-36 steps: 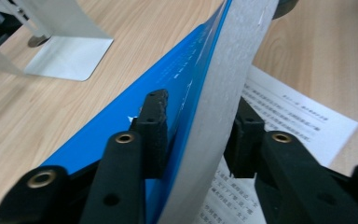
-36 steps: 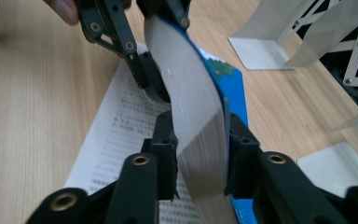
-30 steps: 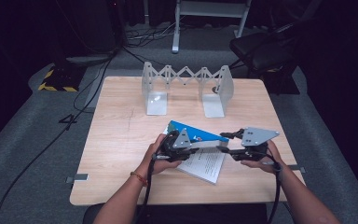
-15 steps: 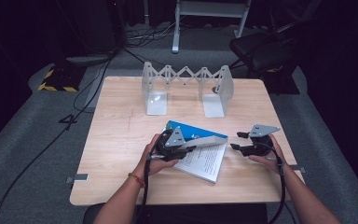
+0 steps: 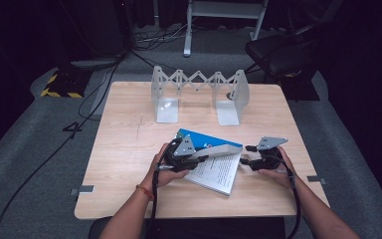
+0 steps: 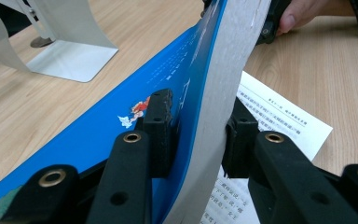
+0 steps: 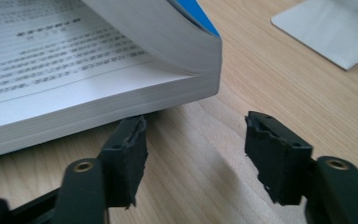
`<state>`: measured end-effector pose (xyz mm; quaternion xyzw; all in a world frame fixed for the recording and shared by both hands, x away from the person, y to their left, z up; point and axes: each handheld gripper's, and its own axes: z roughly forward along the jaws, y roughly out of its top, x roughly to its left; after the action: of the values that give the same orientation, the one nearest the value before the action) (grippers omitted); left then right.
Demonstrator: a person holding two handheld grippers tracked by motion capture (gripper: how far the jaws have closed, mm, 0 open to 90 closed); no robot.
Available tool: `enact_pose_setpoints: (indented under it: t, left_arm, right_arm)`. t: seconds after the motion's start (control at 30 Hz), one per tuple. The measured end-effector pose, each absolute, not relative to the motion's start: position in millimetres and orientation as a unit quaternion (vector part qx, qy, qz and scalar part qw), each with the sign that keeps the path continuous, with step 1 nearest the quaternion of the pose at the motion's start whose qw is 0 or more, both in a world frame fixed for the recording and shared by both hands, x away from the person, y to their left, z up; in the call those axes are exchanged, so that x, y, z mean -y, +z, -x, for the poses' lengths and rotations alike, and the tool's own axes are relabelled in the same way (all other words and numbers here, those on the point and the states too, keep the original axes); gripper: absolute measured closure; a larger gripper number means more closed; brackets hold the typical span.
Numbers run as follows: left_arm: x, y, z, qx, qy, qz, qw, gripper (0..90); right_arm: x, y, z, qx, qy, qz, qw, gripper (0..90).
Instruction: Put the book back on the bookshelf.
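**Right gripper low at the book's free corner, left gripper lifting the cover**

Taking the thick paperback book with the blue cover [image 5: 214, 167] as the landmark: it lies open on the near half of the pale wooden table [image 5: 124, 149], its long axis running slantwise from the near right toward the far left.

On the book's near-left side, the left gripper [image 5: 203, 158] is clamped on the blue cover together with a sheaf of pages, one pad on the blue face and the other against the grey page edges [image 6: 223, 79], and it holds that part raised in a curve over the printed page below.

To the book's right, the right gripper [image 5: 246, 155] sits low over the table with its jaws apart and nothing between them; they have just been opening. In the right gripper view one pad [image 7: 128, 151] is just beside the lower edge of the page block, while the other stands off over bare wood. The book therefore lies to this gripper's left and slightly ahead, so the right hand appears the one placed to take the lower block.

Beyond the book, toward the table's far edge, stands a grey metal expanding book rack [image 5: 199, 94], well apart from both hands.
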<state>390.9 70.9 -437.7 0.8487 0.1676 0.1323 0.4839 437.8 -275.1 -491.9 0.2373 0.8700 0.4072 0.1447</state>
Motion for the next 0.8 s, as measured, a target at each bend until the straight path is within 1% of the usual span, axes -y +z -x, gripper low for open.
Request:
enact_pose_setpoints:
  t: [0.07, 0.17, 0.2, 0.4, 0.57, 0.6, 0.7, 0.77, 0.8]
  left_arm:
    - [-73.9, -436.4, -391.6, -0.172, 0.130, -0.843, 0.494, 68.7]
    - [-77.6, -435.8, -392.2, -0.178, 0.124, -0.836, 0.505, 68.7]
    - [-80.4, -435.0, -392.6, -0.179, 0.119, -0.832, 0.512, 68.7]
    - [-91.2, -431.5, -393.2, -0.189, 0.101, -0.810, 0.546, 68.8]
    - [-86.5, -429.4, -392.4, -0.190, 0.091, -0.803, 0.557, 68.7]
    - [-81.4, -427.3, -391.2, -0.187, 0.083, -0.807, 0.554, 68.5]
    - [-77.4, -424.7, -388.3, -0.182, 0.076, -0.805, 0.559, 68.6]
    - [-76.1, -423.0, -385.4, -0.179, 0.081, -0.807, 0.557, 69.0]
    - [-75.7, -422.3, -384.3, -0.177, 0.084, -0.809, 0.554, 69.1]
  right_arm:
    - [276.8, -489.0, -436.6, -0.859, 0.429, -0.240, 0.141, 44.9]
    - [279.4, -484.2, -436.3, -0.845, 0.458, -0.243, 0.133, 46.3]
    - [279.9, -482.3, -435.9, -0.843, 0.466, -0.237, 0.129, 50.7]
    - [279.9, -467.9, -433.9, -0.818, 0.515, -0.235, 0.106, 51.4]
    - [274.1, -455.4, -428.2, -0.812, 0.528, -0.219, 0.119, 51.4]
    - [271.9, -448.3, -424.6, -0.810, 0.528, -0.215, 0.137, 51.3]
    - [275.9, -438.9, -421.7, -0.797, 0.543, -0.220, 0.148, 51.3]
    - [278.2, -434.1, -421.4, -0.791, 0.552, -0.219, 0.146, 51.3]
    - [277.6, -432.2, -420.6, -0.791, 0.551, -0.218, 0.154, 51.3]
